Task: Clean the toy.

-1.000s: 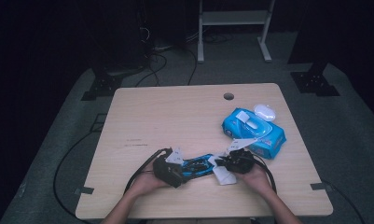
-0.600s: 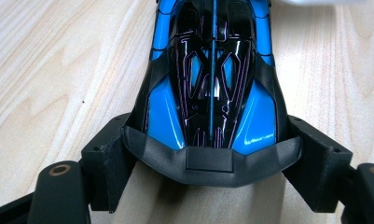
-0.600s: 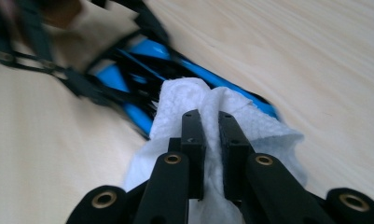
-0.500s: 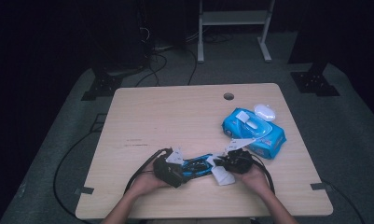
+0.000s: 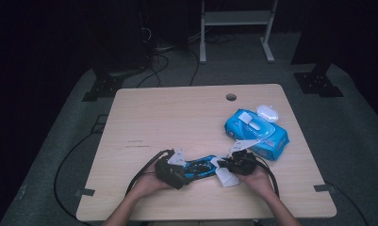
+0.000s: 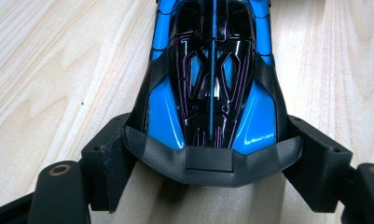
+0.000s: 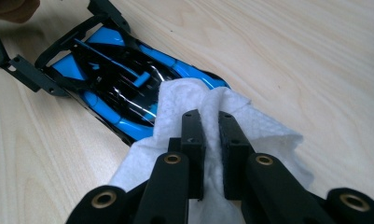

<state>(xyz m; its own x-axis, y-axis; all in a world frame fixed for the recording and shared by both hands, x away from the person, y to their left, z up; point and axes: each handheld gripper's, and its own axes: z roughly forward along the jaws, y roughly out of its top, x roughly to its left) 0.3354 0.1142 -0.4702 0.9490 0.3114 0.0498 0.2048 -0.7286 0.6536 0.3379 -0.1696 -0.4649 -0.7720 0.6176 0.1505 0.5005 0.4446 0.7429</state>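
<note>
On the wooden counter [image 5: 177, 117] a blue and black toy car [image 5: 199, 167] lies near the edge at 6 o'clock in the high view, between the two hands of the person.

The left gripper [image 5: 172, 168] is at the 9 o'clock end of the car. In the left gripper view its two black jaws stand on both sides of one end of the car [image 6: 211, 84], and each jaw presses against the dark bumper there, so this gripper is grasping the car. The body of the car goes away from the jaws toward 12 o'clock in that view, and it rests flat on the wood.

The right gripper [image 5: 237, 164] is at the 3 o'clock end of the car. It is clenched on a white wipe [image 7: 212, 135]: in the right gripper view the jaws are nearly together and a fold of the wipe is pinched between them. The wipe lies over the nearer end of the car [image 7: 114, 70] and touches its glossy top, while the other end of the car, toward 10 o'clock in that view, sits in the jaws of the left gripper [image 7: 58, 56].

At about 2 o'clock from the right gripper, in the high view, a blue pack of wipes [image 5: 256, 133] lies on the counter with its lid open. A small white object [image 5: 267, 112] rests just beside the pack at its 12 o'clock side. A round hole [image 5: 231, 97] is in the counter near the far edge.
</note>
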